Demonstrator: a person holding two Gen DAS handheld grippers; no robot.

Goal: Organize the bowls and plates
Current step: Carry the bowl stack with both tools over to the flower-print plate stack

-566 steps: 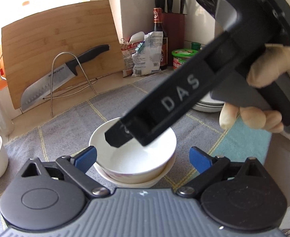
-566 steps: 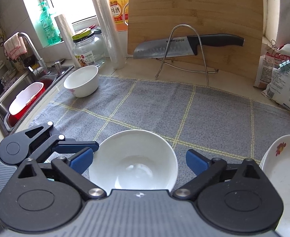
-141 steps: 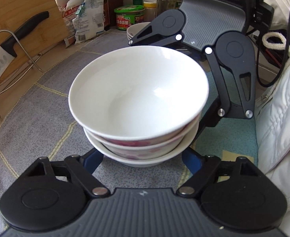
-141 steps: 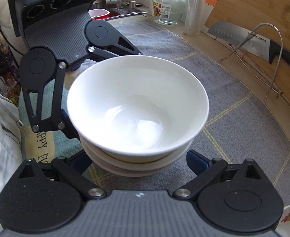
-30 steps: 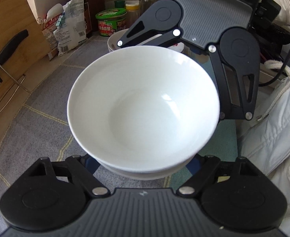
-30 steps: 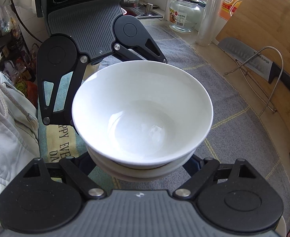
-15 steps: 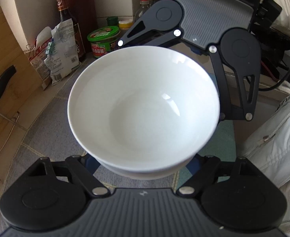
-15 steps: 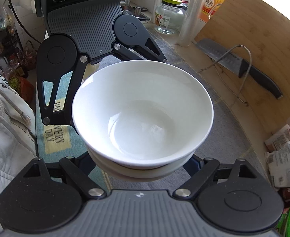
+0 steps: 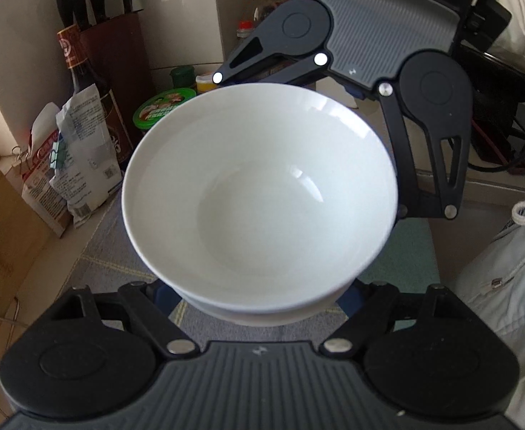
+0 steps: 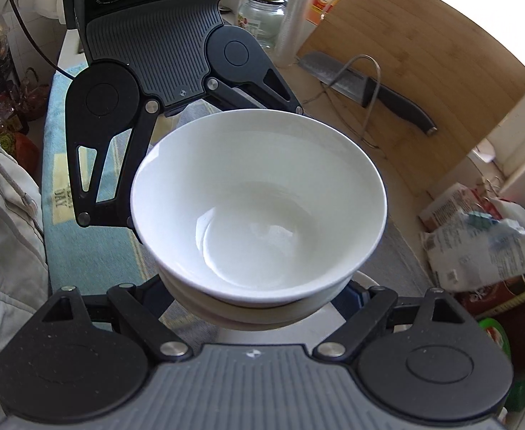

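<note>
A stack of white bowls (image 9: 259,197) hangs above the grey mat, carried between both grippers from opposite sides. In the left wrist view my left gripper (image 9: 255,297) is shut on the lower bowl (image 9: 262,317); its blue pads are mostly hidden under the rim. The right gripper's body (image 9: 388,36) faces me across the stack. In the right wrist view the same bowl stack (image 10: 259,197) fills the middle. My right gripper (image 10: 259,301) is shut on the lower bowl (image 10: 262,319), and the left gripper's body (image 10: 155,46) stands opposite.
A knife block (image 9: 108,53), sauce bottle (image 9: 80,71), bags (image 9: 76,165) and a green-lidded tub (image 9: 162,107) stand by the wall. A cutting board (image 10: 423,71), a knife (image 10: 373,89) and a glass jar (image 10: 262,18) lie farther along. A white dish (image 10: 337,326) sits below. A person's white jacket (image 9: 502,304) is close.
Both grippers have carried the bowl stack sideways along the counter and slightly up, toward the bags and bottles. Both grips are unchanged.
</note>
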